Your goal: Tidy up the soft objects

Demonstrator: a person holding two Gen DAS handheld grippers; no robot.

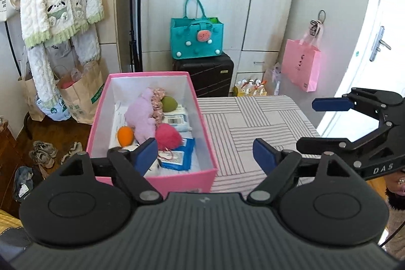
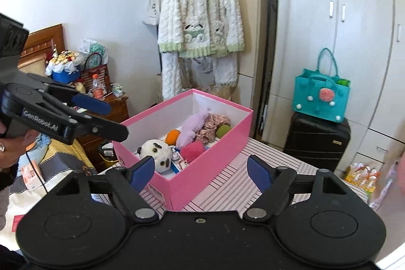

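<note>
A pink box (image 1: 182, 177) (image 2: 222, 138) stands on the striped table (image 1: 253, 123) (image 2: 227, 184). It holds a lilac plush (image 1: 141, 115) (image 2: 191, 127), a pink pompom (image 1: 168, 137) (image 2: 192, 149), an orange ball (image 1: 125, 136) (image 2: 173, 136), a green ball (image 1: 169, 104) (image 2: 223, 130), a floral scrunchie (image 2: 212, 124) and a white panda plush (image 2: 157, 152). My left gripper (image 1: 206, 153) is open and empty, just in front of the box. My right gripper (image 2: 201, 168) is open and empty, near the box's corner; it also shows in the left wrist view (image 1: 329, 118).
A teal felt bag (image 1: 196, 36) (image 2: 321, 98) sits on a black suitcase (image 1: 205, 74) (image 2: 316, 141) behind the table. A pink paper bag (image 1: 301, 65) hangs at right. Fleece clothes (image 2: 200, 6) hang at left. A bed (image 2: 38, 168) and a cluttered nightstand (image 2: 106, 105) lie left.
</note>
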